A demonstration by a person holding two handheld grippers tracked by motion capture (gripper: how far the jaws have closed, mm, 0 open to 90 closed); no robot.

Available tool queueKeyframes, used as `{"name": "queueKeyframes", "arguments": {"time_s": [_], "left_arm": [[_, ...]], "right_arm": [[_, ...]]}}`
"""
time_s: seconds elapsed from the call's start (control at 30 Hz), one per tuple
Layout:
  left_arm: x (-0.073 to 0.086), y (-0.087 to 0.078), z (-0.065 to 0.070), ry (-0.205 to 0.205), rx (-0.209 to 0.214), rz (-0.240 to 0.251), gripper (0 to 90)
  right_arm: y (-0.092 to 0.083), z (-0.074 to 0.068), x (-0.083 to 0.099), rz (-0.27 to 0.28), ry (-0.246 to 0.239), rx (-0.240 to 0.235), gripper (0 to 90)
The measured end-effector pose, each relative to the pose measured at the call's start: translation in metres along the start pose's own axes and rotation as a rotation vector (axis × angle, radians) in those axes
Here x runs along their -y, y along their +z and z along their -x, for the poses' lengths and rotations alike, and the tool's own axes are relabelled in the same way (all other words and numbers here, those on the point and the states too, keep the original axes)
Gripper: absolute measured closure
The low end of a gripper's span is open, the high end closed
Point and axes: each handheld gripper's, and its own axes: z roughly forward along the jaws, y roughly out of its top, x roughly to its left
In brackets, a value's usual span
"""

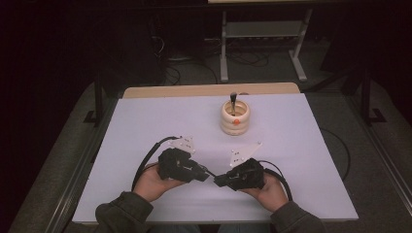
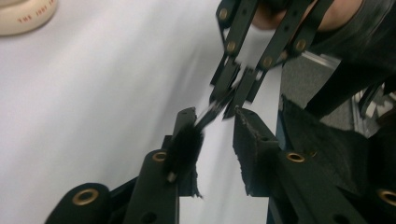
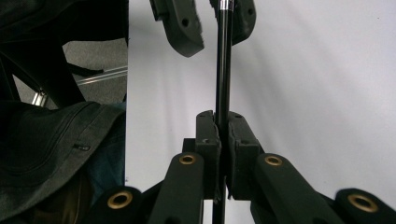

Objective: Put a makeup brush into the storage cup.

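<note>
My right gripper (image 3: 222, 119) is shut on the thin black handle of a small brush (image 3: 222, 70), which runs straight out from its jaws. The brush's dark bristle head (image 2: 184, 147) lies between the open jaws of my left gripper (image 2: 212, 116), against one jaw. In the high view both grippers meet tip to tip near the table's front, left gripper (image 1: 206, 174) facing right gripper (image 1: 218, 180). Further back stands a cream ribbed holder (image 1: 234, 118) with an orange dot and a dark tool (image 1: 233, 101) standing in it.
The white table top (image 1: 145, 121) stretches wide around the grippers. Black cables loop from each gripper beside the person's hands. Beyond the far edge, a grey metal frame (image 1: 262, 29) and cables sit on the dark floor.
</note>
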Motion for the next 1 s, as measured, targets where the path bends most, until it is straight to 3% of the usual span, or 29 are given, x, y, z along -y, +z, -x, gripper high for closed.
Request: {"name": "queueKeyframes", "arguments": {"time_s": [0.17, 0.2, 0.23, 0.33, 0.37, 0.5, 0.57, 0.63, 0.67, 0.73, 0.77, 0.83, 1.0], "left_arm": [[-0.001, 0.000, -0.001, -0.015, -0.004, 0.012, 78.1], [-0.001, 0.000, -0.002, -0.020, 0.002, 0.016, 78.0], [-0.001, 0.000, -0.002, -0.027, 0.004, 0.019, 78.0], [-0.002, -0.001, -0.003, -0.032, 0.007, 0.026, 78.0], [-0.002, -0.001, -0.004, -0.030, 0.009, 0.031, 77.9], [-0.002, -0.002, -0.004, -0.045, 0.033, 0.038, 80.6], [-0.003, -0.002, -0.005, -0.044, 0.061, 0.045, 83.6], [-0.005, -0.001, -0.004, -0.035, 0.055, 0.039, 84.9], [-0.005, 0.000, -0.002, -0.041, 0.051, 0.037, 85.1], [-0.006, 0.000, -0.002, -0.040, 0.041, 0.027, 85.3], [-0.007, -0.001, -0.001, -0.039, 0.028, 0.017, 85.3], [-0.009, -0.002, 0.000, -0.035, 0.016, 0.005, 85.4], [-0.014, -0.001, 0.003, -0.025, -0.014, -0.027, 85.4]], "right_arm": [[0.003, 0.000, -0.001, 0.011, 0.005, -0.003, 84.1], [0.003, 0.002, -0.001, 0.004, -0.019, 0.007, 84.2], [0.004, 0.000, -0.001, 0.004, -0.003, 0.006, 84.2], [0.008, 0.000, -0.002, -0.008, -0.032, 0.021, 84.2], [0.009, -0.002, -0.002, -0.005, -0.020, 0.019, 84.1], [0.013, -0.002, -0.003, -0.014, -0.048, 0.026, 84.1], [0.015, -0.004, -0.004, -0.018, -0.034, 0.024, 83.7], [0.018, -0.004, -0.005, -0.031, -0.068, 0.038, 83.6], [0.019, -0.006, -0.006, -0.034, -0.048, 0.035, 83.5], [0.020, -0.004, -0.007, -0.047, -0.081, 0.050, 81.7], [0.020, -0.005, -0.007, -0.047, -0.065, 0.053, 75.9], [0.020, -0.004, -0.008, -0.059, -0.058, 0.058, 73.2], [0.014, -0.009, -0.014, -0.062, -0.081, 0.099, 72.9]]}}
